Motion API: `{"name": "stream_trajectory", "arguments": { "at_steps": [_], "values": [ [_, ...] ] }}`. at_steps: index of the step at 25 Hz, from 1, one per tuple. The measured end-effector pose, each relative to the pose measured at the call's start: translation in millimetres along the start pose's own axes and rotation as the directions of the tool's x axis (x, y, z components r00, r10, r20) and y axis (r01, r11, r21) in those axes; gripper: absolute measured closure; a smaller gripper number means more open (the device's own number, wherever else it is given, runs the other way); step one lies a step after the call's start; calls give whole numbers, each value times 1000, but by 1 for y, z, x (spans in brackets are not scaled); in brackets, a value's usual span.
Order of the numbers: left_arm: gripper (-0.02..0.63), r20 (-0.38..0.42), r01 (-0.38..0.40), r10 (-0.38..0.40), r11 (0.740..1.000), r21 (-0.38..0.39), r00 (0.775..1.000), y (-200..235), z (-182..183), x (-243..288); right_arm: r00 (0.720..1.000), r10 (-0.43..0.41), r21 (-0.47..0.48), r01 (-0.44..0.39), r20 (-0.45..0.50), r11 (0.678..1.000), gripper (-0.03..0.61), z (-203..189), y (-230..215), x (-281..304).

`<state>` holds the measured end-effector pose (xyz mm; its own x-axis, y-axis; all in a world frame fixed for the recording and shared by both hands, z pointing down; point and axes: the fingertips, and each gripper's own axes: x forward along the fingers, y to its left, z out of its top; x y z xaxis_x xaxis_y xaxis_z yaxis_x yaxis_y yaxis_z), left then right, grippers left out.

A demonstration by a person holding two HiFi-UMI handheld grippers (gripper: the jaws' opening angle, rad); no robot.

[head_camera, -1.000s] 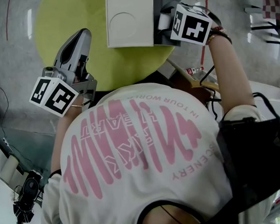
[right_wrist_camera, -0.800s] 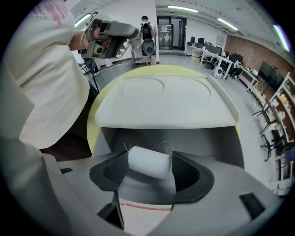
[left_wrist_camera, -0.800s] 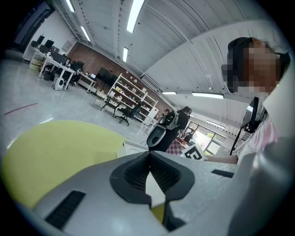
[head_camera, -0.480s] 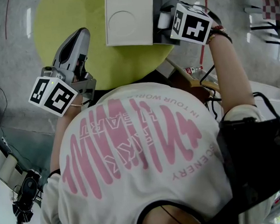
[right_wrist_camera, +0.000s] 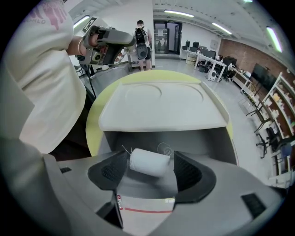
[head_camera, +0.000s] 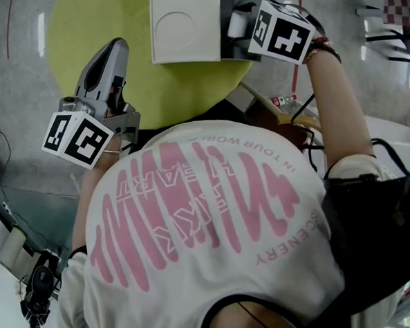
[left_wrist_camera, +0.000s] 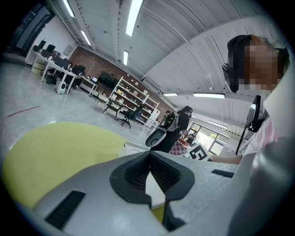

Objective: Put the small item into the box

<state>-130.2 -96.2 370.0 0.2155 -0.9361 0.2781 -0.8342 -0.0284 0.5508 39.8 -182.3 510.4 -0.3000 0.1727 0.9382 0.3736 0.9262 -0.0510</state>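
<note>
Right gripper view shows our right tool (right_wrist_camera: pixel 151 171) released, its jaws just opened wide, with the small white roll (right_wrist_camera: pixel 147 161) between them inside the open grey box (right_wrist_camera: pixel 198 138). Our left tool (left_wrist_camera: pixel 149 159) is clenched empty over the yellow tabletop (head_camera: pixel 100 34).

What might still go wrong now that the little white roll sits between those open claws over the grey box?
1. The white roll lies close to one pad of the right gripper, whose jaws have just been opening. Pulling away crookedly may drag it along instead of leaving it in the grey box.
2. Loose thread ends stick out of the roll and might snag on a pad as the gripper lifts.
</note>
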Motion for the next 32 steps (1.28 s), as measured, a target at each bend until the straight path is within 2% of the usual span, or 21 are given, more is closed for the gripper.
{"name": "stream_trajectory", "arguments": {
  "at_steps": [4,7,12,13,14,18,20,22,24,25,27,29,32],
  "values": [
    [606,7,19,-19,1000,-3,1000,-8,2,4,998,-50,28,49,32,998,288,5,0,-16],
    [606,3,64,-65,998,18,998,-13,8,12,992,-112,77,107,62,991,288,11,-1,-28],
    [606,30,154,-156,987,48,987,-33,17,11,964,-235,209,206,122,956,299,14,10,-38],
    [606,33,171,-173,984,53,984,-37,18,8,956,-259,251,220,136,943,347,14,12,-39],
    [606,36,187,-189,981,55,981,-40,19,6,947,-286,294,235,143,926,427,13,12,-40],
    [606,49,243,-244,969,37,968,-45,22,4,924,-365,430,284,116,857,487,-3,12,-40],
    [606,54,268,-270,963,42,961,-51,24,2,911,-392,511,278,129,813,543,-12,16,-42],
    [606,60,289,-292,956,56,954,-57,30,-4,886,-428,599,248,178,762,564,-10,25,-52],
    [606,78,313,-317,948,64,945,-56,43,-18,832,-481,684,182,276,707,570,12,34,-72],
    [606,88,326,-332,943,67,939,-53,51,-26,792,-511,719,134,336,681,572,29,39,-83],
    [606,101,353,-359,933,73,928,-50,63,-43,694,-564,760,37,448,649,572,64,49,-107],
    [606,102,373,-381,923,91,919,-53,70,-56,595,-609,769,-22,524,639,572,91,60,-130],
    [606,100,401,-419,902,158,903,-62,76,-73,450,-677,772,-43,582,634,572,119,76,-168]
  ]
}}
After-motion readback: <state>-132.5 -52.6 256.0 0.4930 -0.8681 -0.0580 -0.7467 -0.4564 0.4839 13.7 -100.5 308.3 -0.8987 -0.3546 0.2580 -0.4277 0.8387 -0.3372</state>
